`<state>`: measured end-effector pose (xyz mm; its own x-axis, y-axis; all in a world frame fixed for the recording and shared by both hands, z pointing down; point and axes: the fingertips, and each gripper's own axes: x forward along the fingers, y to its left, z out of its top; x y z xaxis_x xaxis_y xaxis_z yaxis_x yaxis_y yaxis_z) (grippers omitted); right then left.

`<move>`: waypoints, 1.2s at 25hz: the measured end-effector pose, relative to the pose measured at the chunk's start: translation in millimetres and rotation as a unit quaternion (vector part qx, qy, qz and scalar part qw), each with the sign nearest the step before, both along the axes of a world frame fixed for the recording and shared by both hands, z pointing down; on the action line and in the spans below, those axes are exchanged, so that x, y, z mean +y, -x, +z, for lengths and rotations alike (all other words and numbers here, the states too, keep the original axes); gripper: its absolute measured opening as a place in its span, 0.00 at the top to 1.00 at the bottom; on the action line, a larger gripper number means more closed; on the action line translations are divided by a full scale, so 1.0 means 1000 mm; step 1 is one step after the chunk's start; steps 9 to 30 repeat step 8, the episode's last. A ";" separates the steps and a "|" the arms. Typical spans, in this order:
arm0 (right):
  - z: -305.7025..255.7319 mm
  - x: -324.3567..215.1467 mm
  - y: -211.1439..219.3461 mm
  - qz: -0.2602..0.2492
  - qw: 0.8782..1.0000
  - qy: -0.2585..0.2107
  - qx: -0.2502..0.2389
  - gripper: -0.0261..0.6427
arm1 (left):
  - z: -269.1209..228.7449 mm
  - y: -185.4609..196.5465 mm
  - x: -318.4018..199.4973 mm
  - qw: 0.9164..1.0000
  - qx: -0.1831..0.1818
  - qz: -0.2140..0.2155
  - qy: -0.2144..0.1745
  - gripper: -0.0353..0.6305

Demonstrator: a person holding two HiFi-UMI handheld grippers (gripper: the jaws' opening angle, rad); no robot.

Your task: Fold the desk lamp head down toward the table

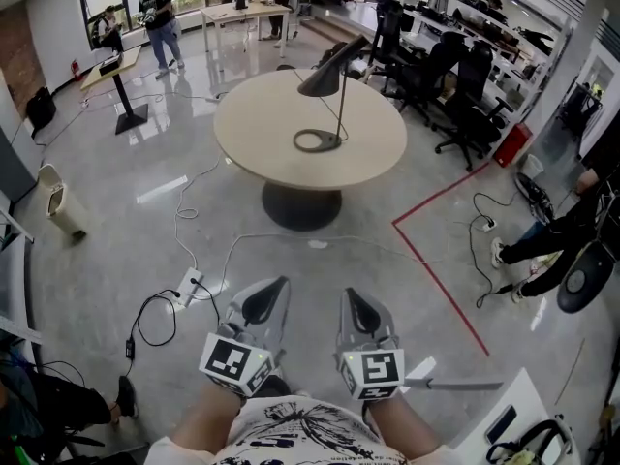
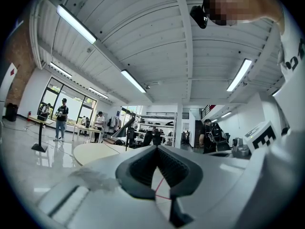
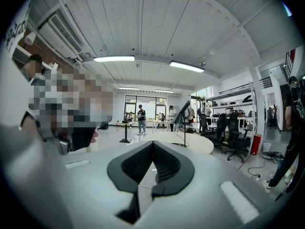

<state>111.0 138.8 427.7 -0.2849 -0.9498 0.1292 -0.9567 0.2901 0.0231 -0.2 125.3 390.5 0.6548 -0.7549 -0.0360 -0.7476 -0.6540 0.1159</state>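
Round table (image 1: 262, 139) upper centre of frame, desk lamp (image 1: 325, 77) on its middle. Office chairs (image 1: 455, 80) upper right, beside table. Left gripper (image 1: 276, 287) and right gripper (image 1: 353, 296) side by side bottom centre, well apart from table. Power strip (image 1: 189, 285) on floor, left of the 2.

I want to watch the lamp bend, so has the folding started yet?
Nothing is done yet: the lamp head stands raised on its stem over the round table. Nothing is in hand: the left claw and right claw are shut and empty, far from the table. Left: walk over, take the head, fold it down.
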 end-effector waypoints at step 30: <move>-0.001 -0.009 0.004 0.002 1.000 0.002 0.003 0.95 | 0.002 0.006 -0.008 1.000 0.001 -0.001 0.004 0.94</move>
